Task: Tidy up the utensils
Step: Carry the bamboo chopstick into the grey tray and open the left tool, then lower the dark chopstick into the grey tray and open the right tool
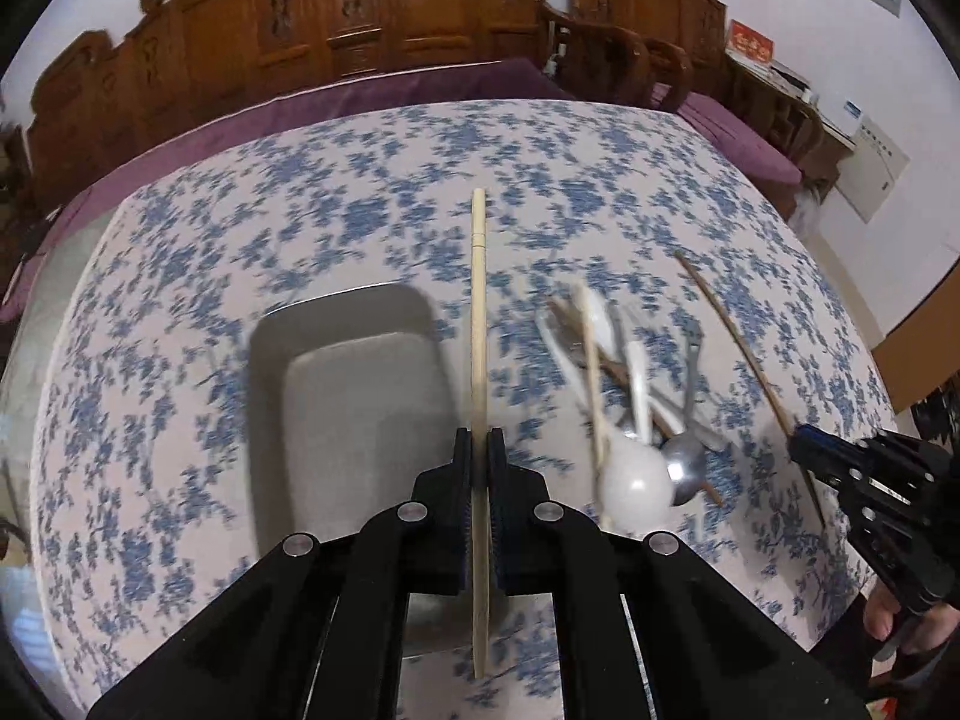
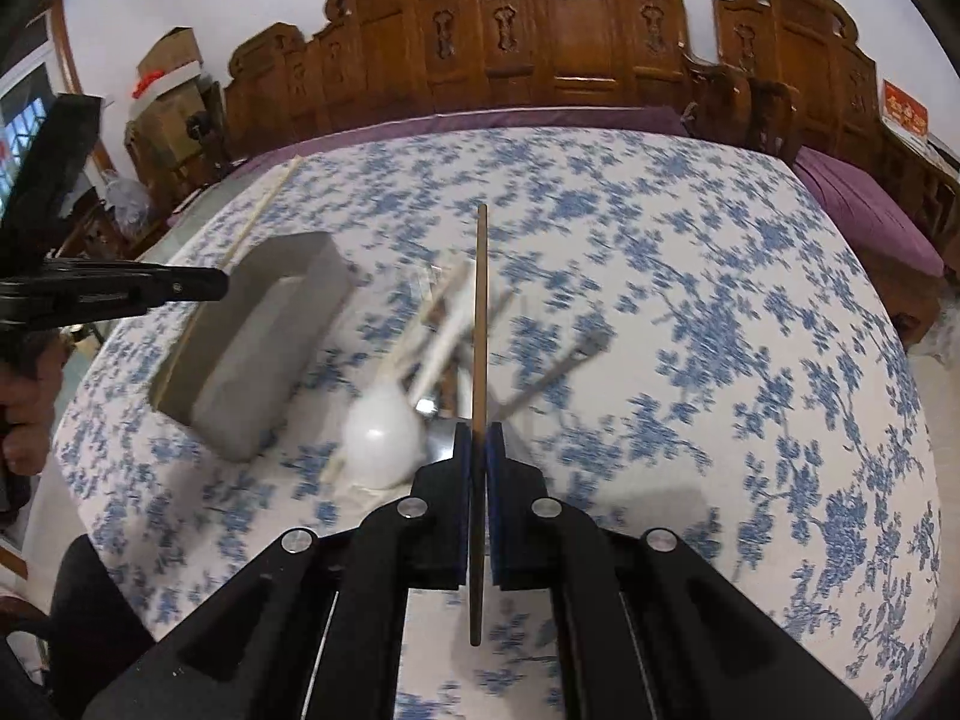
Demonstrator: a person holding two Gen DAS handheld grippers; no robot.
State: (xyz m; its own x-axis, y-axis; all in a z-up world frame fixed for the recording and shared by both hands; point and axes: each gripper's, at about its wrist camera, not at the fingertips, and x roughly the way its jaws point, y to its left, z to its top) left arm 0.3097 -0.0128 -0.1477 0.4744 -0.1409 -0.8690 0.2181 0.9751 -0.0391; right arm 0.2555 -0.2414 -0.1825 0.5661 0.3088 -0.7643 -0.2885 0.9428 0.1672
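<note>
1. While both hands hover over the table, the left gripper (image 1: pixel 479 450) is clenched on a pale chopstick (image 1: pixel 478 312), whose long axis runs straight ahead toward 12 o'clock in the left wrist view, with a short tail trailing back toward 6.
2. Likewise the right gripper (image 2: pixel 479 444) is clamped on a dark chopstick (image 2: pixel 480 324), also pointing to 12 o'clock (each stick lies in line with its own fingers).
3. Just ahead of the left gripper, at about 10 o'clock, sits the grey tray (image 1: pixel 270 372) — open and seemingly unfilled, long side running away from the camera. That is the relation that matters: the pale chopstick already lies roughly parallel to the tray's length, right beside its right wall.
4. From the right gripper the tray is farther off, at roughly 10 o'clock — so the left hand is the nearer one, I judge.
5. At 1 o'clock of the left gripper lies the utensil pile (image 1: pixel 630 396): a white spoon, metal spoons and more sticks, blurred and tangled.
6. Beyond everything, the blue-flowered tablecloth (image 1: pixel 300 210) stretches to carved wooden chairs (image 1: pixel 360 18).
</note>
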